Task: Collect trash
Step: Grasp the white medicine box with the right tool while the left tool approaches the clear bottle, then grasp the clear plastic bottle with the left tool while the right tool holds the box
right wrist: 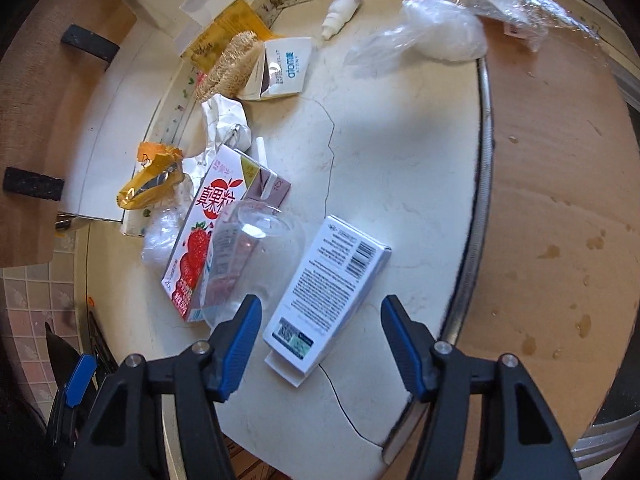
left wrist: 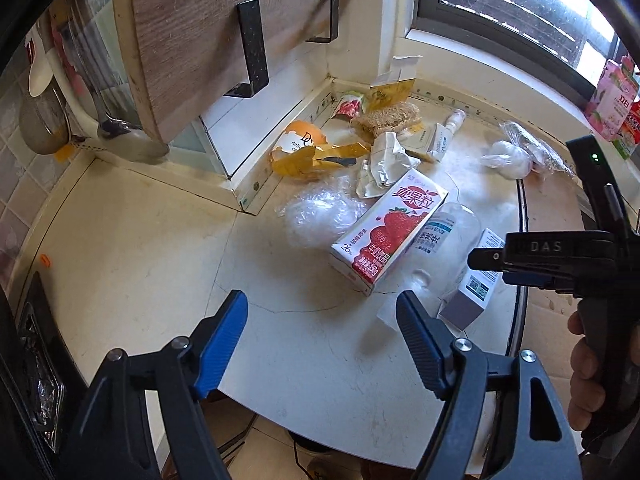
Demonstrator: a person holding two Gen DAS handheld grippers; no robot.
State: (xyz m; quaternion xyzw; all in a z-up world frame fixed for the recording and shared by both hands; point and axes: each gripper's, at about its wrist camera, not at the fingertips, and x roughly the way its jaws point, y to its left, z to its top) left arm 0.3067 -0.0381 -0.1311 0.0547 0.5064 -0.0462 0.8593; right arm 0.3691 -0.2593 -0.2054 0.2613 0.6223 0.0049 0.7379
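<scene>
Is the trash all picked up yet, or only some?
Nothing looks collected yet. Both tools are open and empty: the right tool hovers over the white printed cardboard box; the left tool nears the strawberry milk carton. The clear plastic bottle and orange wrapper remain.

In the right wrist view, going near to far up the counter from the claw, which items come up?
White barcode box → clear plastic bottle → open white carton → small white spray bottle.

Home kitchen: tiled wall (left wrist: 16, 184), hanging ladle (left wrist: 40, 128), cream countertop (left wrist: 140, 248) under a window (left wrist: 516, 16), wooden cabinet (left wrist: 224, 28) overhead.
</scene>
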